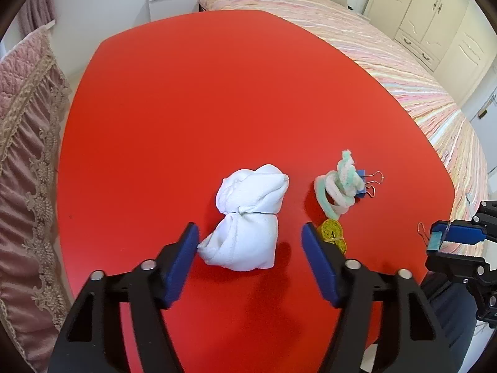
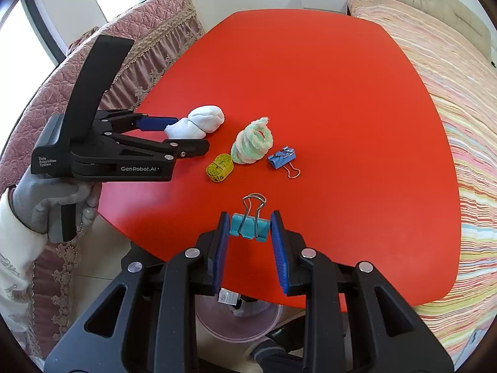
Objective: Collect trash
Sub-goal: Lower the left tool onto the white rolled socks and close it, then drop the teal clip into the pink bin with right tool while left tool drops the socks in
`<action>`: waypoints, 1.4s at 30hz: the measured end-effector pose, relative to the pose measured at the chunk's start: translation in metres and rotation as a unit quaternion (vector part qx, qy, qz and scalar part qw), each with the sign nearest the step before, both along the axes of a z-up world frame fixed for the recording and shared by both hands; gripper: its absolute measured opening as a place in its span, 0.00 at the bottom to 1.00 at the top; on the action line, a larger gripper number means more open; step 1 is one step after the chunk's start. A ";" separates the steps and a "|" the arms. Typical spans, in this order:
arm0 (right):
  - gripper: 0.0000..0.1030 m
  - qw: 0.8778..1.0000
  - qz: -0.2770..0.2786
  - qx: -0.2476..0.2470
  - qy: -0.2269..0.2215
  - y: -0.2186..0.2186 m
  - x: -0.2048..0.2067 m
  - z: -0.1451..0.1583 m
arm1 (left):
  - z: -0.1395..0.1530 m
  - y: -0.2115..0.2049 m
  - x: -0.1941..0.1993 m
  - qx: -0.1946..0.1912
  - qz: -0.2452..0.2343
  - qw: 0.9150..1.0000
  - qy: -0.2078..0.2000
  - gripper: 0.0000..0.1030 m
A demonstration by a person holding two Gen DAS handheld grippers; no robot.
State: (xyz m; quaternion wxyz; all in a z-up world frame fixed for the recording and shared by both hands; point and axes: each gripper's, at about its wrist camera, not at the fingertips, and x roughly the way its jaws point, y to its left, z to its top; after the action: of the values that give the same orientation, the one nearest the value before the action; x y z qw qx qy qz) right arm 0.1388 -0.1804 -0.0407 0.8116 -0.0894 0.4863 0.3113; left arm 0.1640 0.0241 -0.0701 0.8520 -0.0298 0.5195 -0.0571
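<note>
Right wrist view: we pinch a teal clip [image 2: 249,226] in our right gripper [image 2: 250,239], at the near edge of the red table [image 2: 341,93]. Beyond the clip lie a blue clip [image 2: 282,159], a fuzzy coil [image 2: 253,143] and a yellow tape [image 2: 220,167]. Our left gripper [image 1: 250,242], jaws spread, straddles a white bundle [image 1: 245,217] left of the coil.

on the table [image 2: 326,77], all things sit near the near edge: cloth bundle [image 2: 198,124] leftmost, tape roll [image 2: 220,168] and pipe-cleaner coil [image 2: 253,141] mid, binder clip [image 2: 284,160] right of the coil. second clip [image 2: 249,225] over the near edge, bin [image 2: 239,320] below.
</note>
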 end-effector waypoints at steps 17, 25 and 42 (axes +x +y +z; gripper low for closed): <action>0.26 1.000 0.003 0.004 -0.020 0.000 -0.012 0.004 | 0.018 -0.002 -0.036 0.010 0.011 0.999 -0.030 0.28; 0.26 0.999 0.014 0.017 -0.042 -0.008 -0.039 0.014 | 0.044 -0.017 -0.089 0.012 0.005 0.997 -0.075 0.28; 0.26 0.998 0.037 0.030 -0.048 -0.032 -0.109 0.002 | 0.040 -0.061 -0.177 -0.003 -0.033 0.994 -0.107 0.28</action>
State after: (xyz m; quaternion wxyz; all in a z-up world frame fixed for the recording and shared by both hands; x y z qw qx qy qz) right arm 0.0296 -0.2125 -0.0389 0.8244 -0.0978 0.4336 0.3505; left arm -0.0133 -0.0366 -0.0305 0.9004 -0.0089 0.4257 -0.0897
